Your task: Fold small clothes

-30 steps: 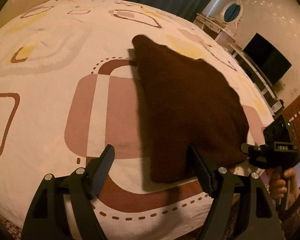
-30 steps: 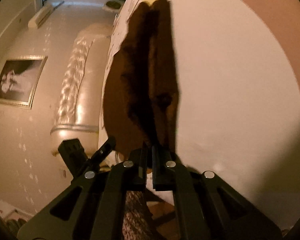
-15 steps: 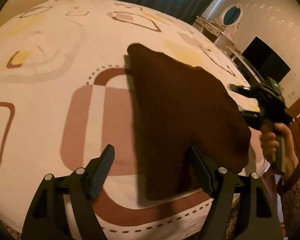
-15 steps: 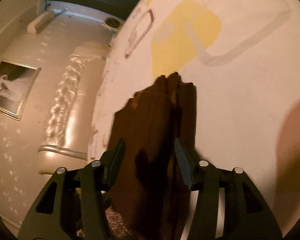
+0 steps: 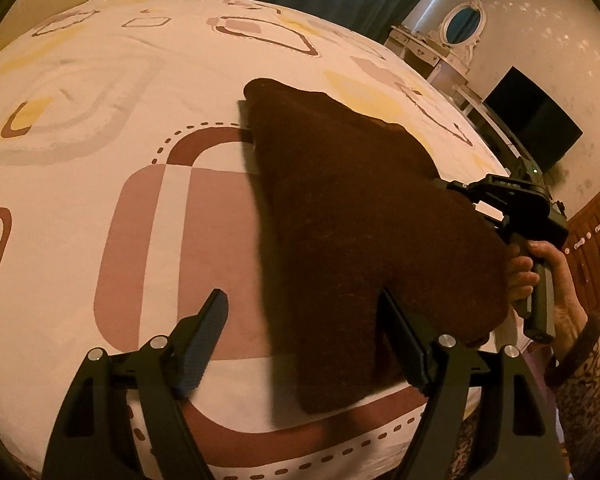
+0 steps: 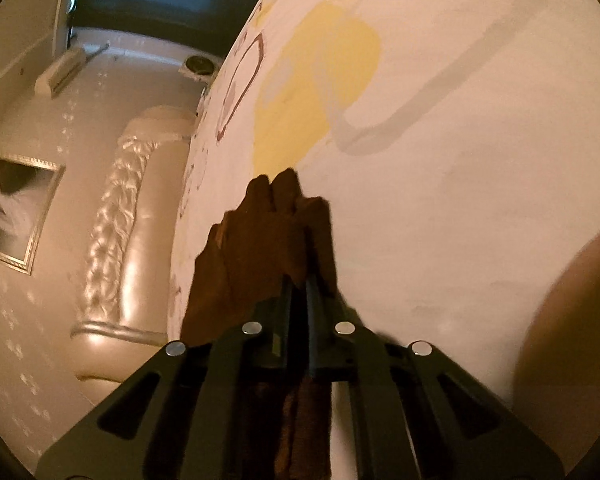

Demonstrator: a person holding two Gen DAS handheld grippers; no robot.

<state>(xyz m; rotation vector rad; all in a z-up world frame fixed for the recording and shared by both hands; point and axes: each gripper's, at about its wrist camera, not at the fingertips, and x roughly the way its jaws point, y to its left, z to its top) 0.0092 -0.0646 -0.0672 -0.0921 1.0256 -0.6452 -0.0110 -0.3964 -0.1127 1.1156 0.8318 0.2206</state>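
A dark brown fuzzy garment (image 5: pixel 360 220) lies flat on the patterned bed sheet (image 5: pixel 100 100), narrow at its far end and wide near me. My left gripper (image 5: pixel 300 300) hovers open over its near left edge, and its right finger stands in front of the cloth. In the left wrist view my right gripper (image 5: pixel 458 189), held by a hand (image 5: pixel 540 272), meets the garment's right edge. In the right wrist view my right gripper (image 6: pixel 296 280) has its jaws closing together, pinching a bunched fold of the brown garment (image 6: pixel 252 248).
The bed's near edge runs just below my left gripper. A padded headboard (image 6: pixel 116 220) and a framed picture (image 6: pixel 12 216) stand beyond the bed. A dressing table with an oval mirror (image 5: pixel 464 24), a dark TV (image 5: pixel 532 120) and a wooden cabinet (image 5: pixel 596 240) stand to the right.
My right gripper left the garment's near right corner, opened, moved further up its right edge, and has shut on a fold there. My left gripper stayed open and barely moved.
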